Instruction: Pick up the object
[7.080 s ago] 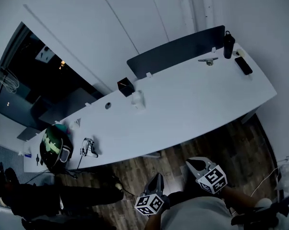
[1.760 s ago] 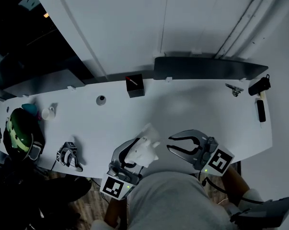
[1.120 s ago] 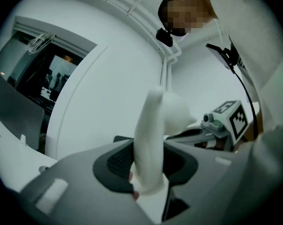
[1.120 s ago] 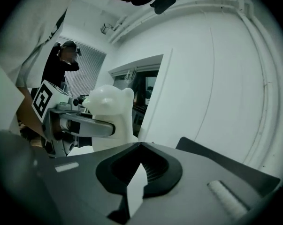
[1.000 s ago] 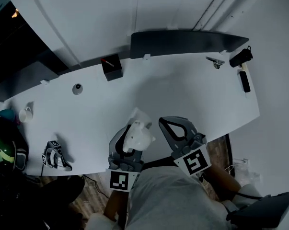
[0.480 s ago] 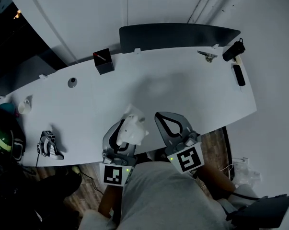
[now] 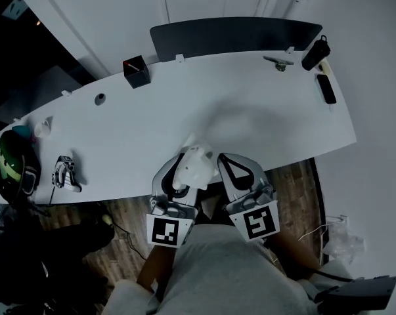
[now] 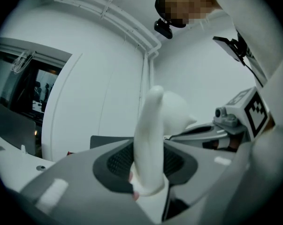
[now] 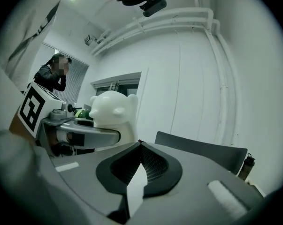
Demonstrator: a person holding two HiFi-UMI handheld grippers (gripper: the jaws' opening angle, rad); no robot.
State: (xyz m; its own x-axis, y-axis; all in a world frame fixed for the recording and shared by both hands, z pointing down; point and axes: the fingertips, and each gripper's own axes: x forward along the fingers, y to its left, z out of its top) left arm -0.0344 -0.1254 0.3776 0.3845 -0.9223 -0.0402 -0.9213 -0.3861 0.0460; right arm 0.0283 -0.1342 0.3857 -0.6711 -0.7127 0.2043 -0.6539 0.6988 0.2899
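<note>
Left gripper (image 7: 183,169) pinches a white bear figure (image 7: 199,163). The left gripper view shows both pads (image 8: 118,165) pressing the bear's sides, with the bear upright and its head above the jaws. Right gripper (image 7: 225,161) is just beside it on the right, jaws pressed together with nothing between them, pointing the same way. Neither gripper touches the other. In the right gripper view the bear shows to the left, clamped in the other gripper, snout facing left.

From the head view the bear is over the front edge of the long white desk (image 7: 250,130), about mid-length, and both gripper bodies hang over the wooden floor (image 7: 296,182) in front of the desk. How far the bear is above the desk is unclear.

On the desk:
- Back edge: a black box (image 7: 136,72) left of centre and a dark panel (image 7: 230,35) standing along the edge.
- Right end: a black bottle (image 7: 314,52) at the back corner, a small metal part (image 7: 277,62) just left of it, and a flat black device (image 7: 326,88) nearer the front.
- Left part: a round hole cover (image 7: 100,98), a white cup (image 7: 43,126), a small grey gadget (image 7: 65,174) near the front edge, and a dark helmet with green marks (image 7: 10,169) at the far left end.
</note>
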